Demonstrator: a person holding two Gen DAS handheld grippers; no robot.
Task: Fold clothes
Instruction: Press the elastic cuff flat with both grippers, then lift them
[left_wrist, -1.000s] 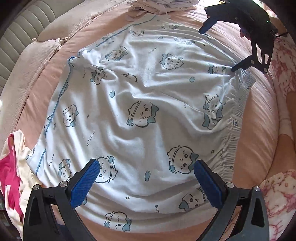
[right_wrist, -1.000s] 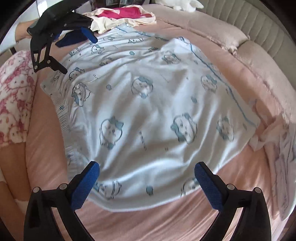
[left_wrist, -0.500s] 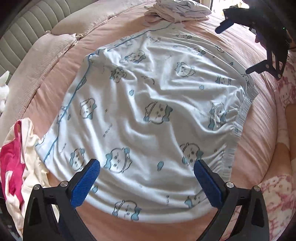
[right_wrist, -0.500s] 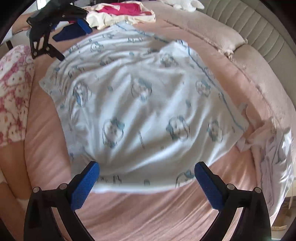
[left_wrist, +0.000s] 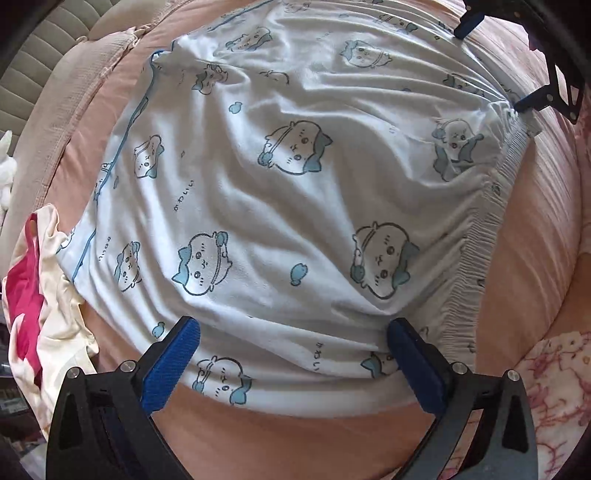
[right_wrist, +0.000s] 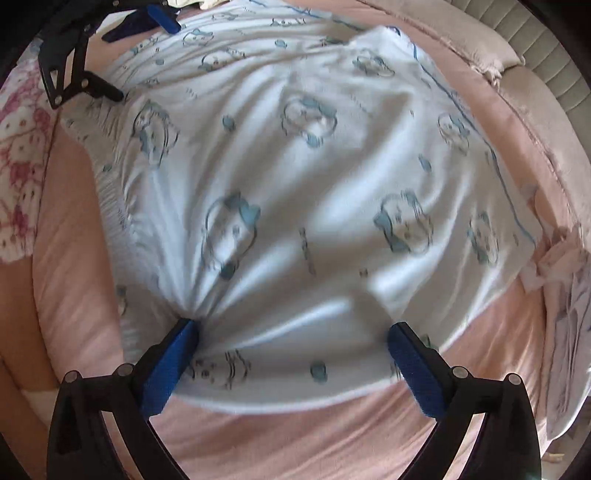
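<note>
White pajama shorts with blue cartoon prints (left_wrist: 295, 192) lie spread on a pink bed (left_wrist: 295, 435); they also show in the right wrist view (right_wrist: 295, 192). My left gripper (left_wrist: 293, 341) is open, low over the shorts' near hem, its blue pads on either side of the cloth edge. My right gripper (right_wrist: 291, 341) is open at the opposite end, pads pressing into the cloth and bunching it at the left pad. Each gripper shows in the other's view: the right (left_wrist: 491, 62), the left (right_wrist: 144, 59).
A pink-and-cream garment (left_wrist: 37, 306) lies at the left of the shorts. A pile of folded pale clothes (right_wrist: 569, 295) sits at the right. A ribbed beige headboard (left_wrist: 40, 44) and a pink pillow edge (left_wrist: 74, 96) run along the far side. A floral-print leg (left_wrist: 554, 387) is close by.
Both grippers have dropped down and moved in to the two ends of the shorts. The right gripper's pads now touch and bunch the cloth.
</note>
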